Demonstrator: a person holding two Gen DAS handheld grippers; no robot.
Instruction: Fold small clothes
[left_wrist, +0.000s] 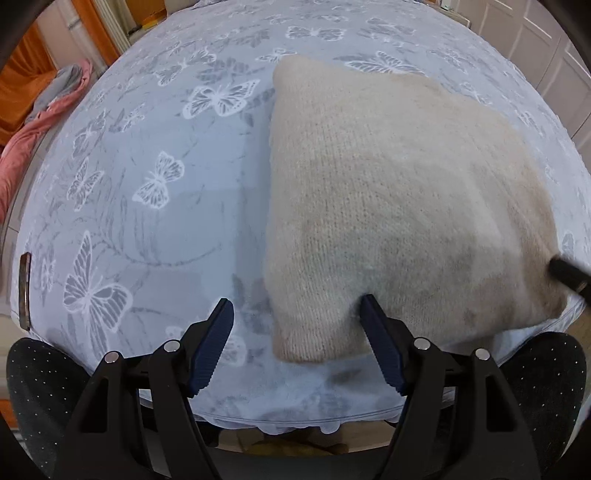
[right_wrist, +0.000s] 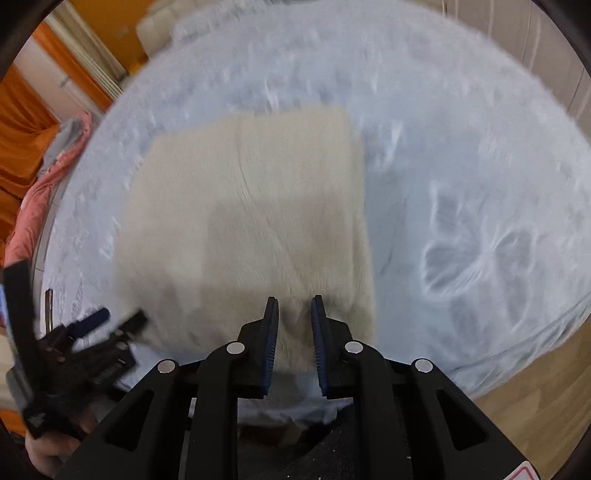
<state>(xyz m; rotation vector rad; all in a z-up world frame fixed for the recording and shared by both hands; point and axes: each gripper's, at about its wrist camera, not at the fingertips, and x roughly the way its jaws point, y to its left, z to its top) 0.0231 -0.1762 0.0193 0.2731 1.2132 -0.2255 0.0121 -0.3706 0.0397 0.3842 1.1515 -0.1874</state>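
Left tool (left_wrist: 297, 308) astride sweater (left_wrist: 399, 206) edge

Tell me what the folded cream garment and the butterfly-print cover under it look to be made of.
Folded cream garment: looks like a fuzzy knitted wool or wool-like yarn, matte; rows of knit stitches and a soft halo show. Butterfly-print cover: seems a thin, smooth woven cloth, pale blue-grey with a printed white pattern; its fibre cannot be told.

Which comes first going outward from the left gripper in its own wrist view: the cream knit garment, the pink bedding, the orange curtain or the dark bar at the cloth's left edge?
From the left gripper:
1. Cream knit garment, its near corner between the open fingers.
2. Dark bar, at the left edge of the butterfly cloth.
3. Pink bedding, beyond the cloth, left.
4. Orange curtain, far upper left.
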